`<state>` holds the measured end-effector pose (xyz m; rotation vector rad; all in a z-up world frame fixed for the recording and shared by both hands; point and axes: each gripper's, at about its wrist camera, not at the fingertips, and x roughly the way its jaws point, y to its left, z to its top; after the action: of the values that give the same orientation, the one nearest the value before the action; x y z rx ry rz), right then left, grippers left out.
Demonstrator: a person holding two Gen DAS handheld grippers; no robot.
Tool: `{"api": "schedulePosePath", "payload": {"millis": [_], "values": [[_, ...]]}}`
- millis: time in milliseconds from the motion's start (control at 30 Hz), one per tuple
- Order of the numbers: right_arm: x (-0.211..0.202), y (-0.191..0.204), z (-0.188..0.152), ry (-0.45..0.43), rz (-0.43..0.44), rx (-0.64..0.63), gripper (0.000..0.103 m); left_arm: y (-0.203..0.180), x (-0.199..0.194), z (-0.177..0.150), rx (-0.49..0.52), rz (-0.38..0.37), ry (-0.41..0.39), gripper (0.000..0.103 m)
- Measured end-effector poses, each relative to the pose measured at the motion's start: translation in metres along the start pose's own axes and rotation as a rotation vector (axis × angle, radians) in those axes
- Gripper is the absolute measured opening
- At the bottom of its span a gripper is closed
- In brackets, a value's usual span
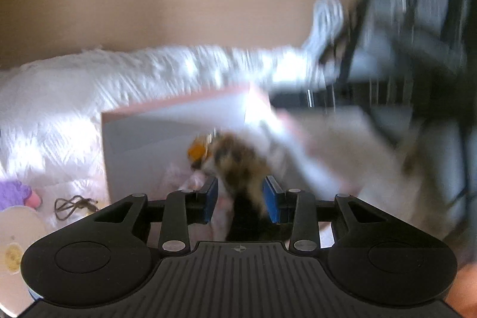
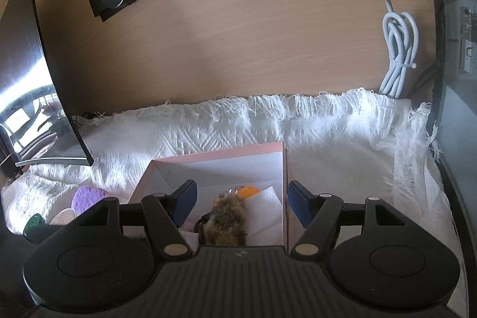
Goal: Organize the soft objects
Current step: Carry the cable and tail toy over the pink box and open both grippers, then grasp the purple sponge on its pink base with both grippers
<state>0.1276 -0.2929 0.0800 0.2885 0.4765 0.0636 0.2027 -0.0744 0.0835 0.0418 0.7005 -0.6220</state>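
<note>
We see left gripper (image 1: 241, 197) with blue pads partly spread, brown-and-black furry plush toy (image 1: 243, 169) between them; view blurred, so contact with pads cannot be told. Toy hangs over open pink-rimmed white cardboard box (image 1: 143, 139) ahead of gripper. We see right gripper (image 2: 241, 203) spread wide, holding nothing, hovering above same box (image 2: 214, 158); furry toy (image 2: 228, 218) between and below its fingers. White fringed woven cloth (image 2: 342, 145) under box; purple knitted piece (image 2: 86, 198) left of right gripper.
</note>
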Motion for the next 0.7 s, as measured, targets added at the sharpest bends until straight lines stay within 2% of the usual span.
{"api": "schedulePosePath", "payload": {"millis": [100, 200, 267, 333, 433, 500, 600, 700], "values": [[-0.003, 0.001, 0.0, -0.009, 0.003, 0.0, 0.068, 0.025, -0.024, 0.009, -0.168, -0.089, -0.053, 0.038], [-0.004, 0.003, -0.001, -0.007, 0.009, -0.002, 0.068, 0.042, -0.042, 0.009, -0.24, -0.121, -0.078, 0.038], [-0.005, 0.005, -0.002, -0.004, 0.02, -0.002, 0.068, 0.053, -0.062, 0.007, -0.228, -0.078, -0.134, 0.038], [-0.008, 0.009, 0.0, 0.0, 0.038, -0.002, 0.068, 0.067, -0.085, 0.007, -0.212, 0.003, -0.163, 0.038], [-0.009, 0.022, 0.009, 0.021, 0.077, -0.021, 0.068, 0.097, -0.111, 0.015, -0.185, 0.165, -0.101, 0.038], [-0.008, 0.037, 0.019, 0.042, 0.099, -0.06, 0.068, 0.122, -0.119, 0.02, -0.178, 0.247, -0.032, 0.038], [-0.004, 0.062, 0.038, 0.075, 0.144, -0.109, 0.068, 0.162, -0.116, 0.026, -0.216, 0.295, 0.095, 0.038], [0.004, 0.089, 0.051, 0.11, 0.176, -0.165, 0.068, 0.195, -0.106, 0.028, -0.232, 0.323, 0.161, 0.038]]}}
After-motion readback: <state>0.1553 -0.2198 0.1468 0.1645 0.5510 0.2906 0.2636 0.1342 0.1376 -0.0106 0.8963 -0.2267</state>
